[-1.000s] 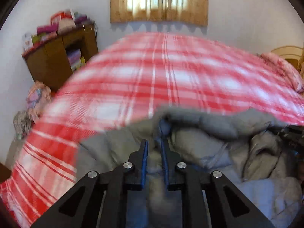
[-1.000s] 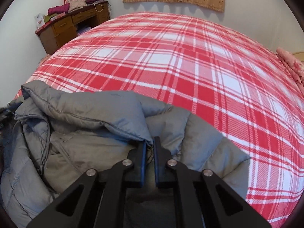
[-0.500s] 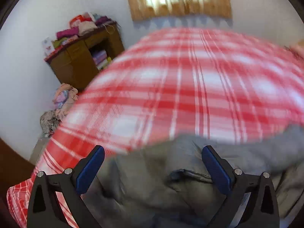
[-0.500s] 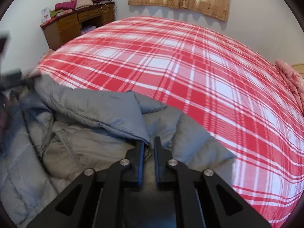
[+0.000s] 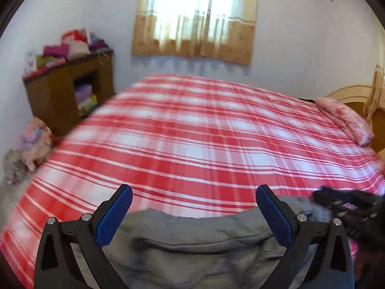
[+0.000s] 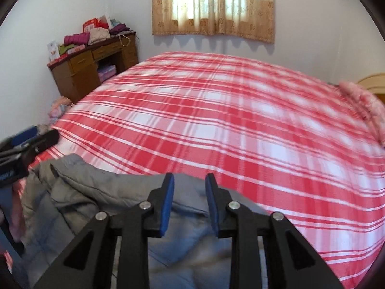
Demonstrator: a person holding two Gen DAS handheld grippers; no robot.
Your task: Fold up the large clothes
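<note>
Both grippers have let go of the grey padded jacket [image 6: 115,200] since a second ago, when each was pinched shut on its fabric. Now the left gripper [image 5: 193,213] stands spread as wide as it goes, its blue pads [image 5: 113,219] well apart and clear of the cloth, which lies below and between them without touching either. The right gripper [image 6: 187,203] has lifted off too; its jaws are opening, at this moment only a narrow gap apart, with the jacket showing beneath the gap but no fabric pressed between the pads.

The jacket lies bunched at the near edge of the bed [image 5: 204,139], on the red and white plaid cover, its folded upper edge running roughly along that near edge. In the right wrist view its crumpled part heaps toward the bed's near left corner, where the left gripper [image 6: 26,149] shows as a dark blurred shape just beside it. In the left wrist view the right gripper [image 5: 346,207] appears blurred at the jacket's right end.

A pink pillow [image 5: 346,122] rests at the bed's far right corner. A brown wooden desk [image 6: 93,69] piled with folded clothes stands by the far left corner, and a curtained window [image 6: 213,4] is in the wall beyond the far edge
</note>
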